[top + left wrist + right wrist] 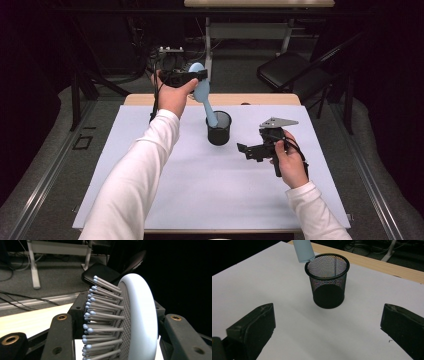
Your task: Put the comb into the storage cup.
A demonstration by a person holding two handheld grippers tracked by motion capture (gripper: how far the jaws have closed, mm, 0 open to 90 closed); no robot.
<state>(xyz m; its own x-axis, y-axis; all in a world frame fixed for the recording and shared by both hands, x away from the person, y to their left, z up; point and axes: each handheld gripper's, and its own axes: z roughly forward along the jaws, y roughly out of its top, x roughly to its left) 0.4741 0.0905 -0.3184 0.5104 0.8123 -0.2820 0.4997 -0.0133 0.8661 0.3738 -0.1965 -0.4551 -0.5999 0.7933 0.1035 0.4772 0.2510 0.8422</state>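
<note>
Pale blue plastic hairbrush (202,90), head clamped in the left tool (186,76), hangs handle-down at the black mesh cup (219,128) rim on the worktop (190,190). Next: lower, release. Right tool (256,149) gapes empty.

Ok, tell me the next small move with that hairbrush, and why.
Probably lower the left gripper a little: it is shut on the hairbrush head, and the handle tip hangs at the mesh cup rim, not yet inside.

No readable text, label, brand or number on anything here
</note>
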